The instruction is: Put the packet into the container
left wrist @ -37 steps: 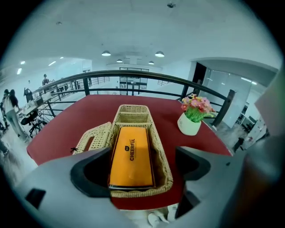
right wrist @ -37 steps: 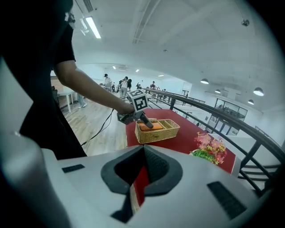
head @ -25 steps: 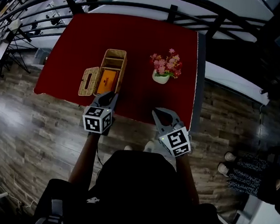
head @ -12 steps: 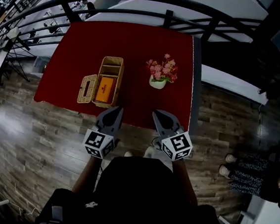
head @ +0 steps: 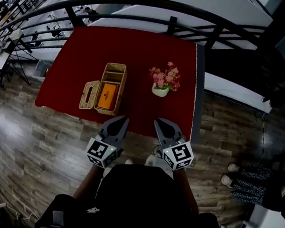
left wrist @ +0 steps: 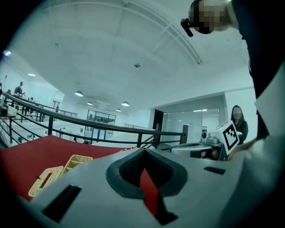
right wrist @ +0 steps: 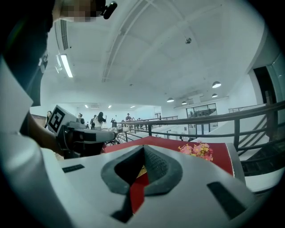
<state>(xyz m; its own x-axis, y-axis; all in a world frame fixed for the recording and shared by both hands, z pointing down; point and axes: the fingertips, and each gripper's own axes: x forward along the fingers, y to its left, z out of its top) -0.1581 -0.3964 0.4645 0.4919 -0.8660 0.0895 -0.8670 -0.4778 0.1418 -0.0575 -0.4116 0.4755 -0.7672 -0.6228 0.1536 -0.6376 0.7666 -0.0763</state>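
An orange packet lies inside the woven wicker container on the red table. The container's lid lies open at its left side. My left gripper hangs shut and empty off the table's near edge, close to my body. My right gripper is shut and empty beside it, also at the near edge. In the left gripper view the container and its lid show low at the left, past the closed jaws. The right gripper view looks over the closed jaws toward the flowers.
A small white pot of pink flowers stands on the table right of the container. A black railing runs behind the table. Wooden floor surrounds the near side. A person's feet show at the right.
Both grippers have drawn back from the container toward my body. The left gripper has moved down and right, off the table's edge, and its jaws have shut.
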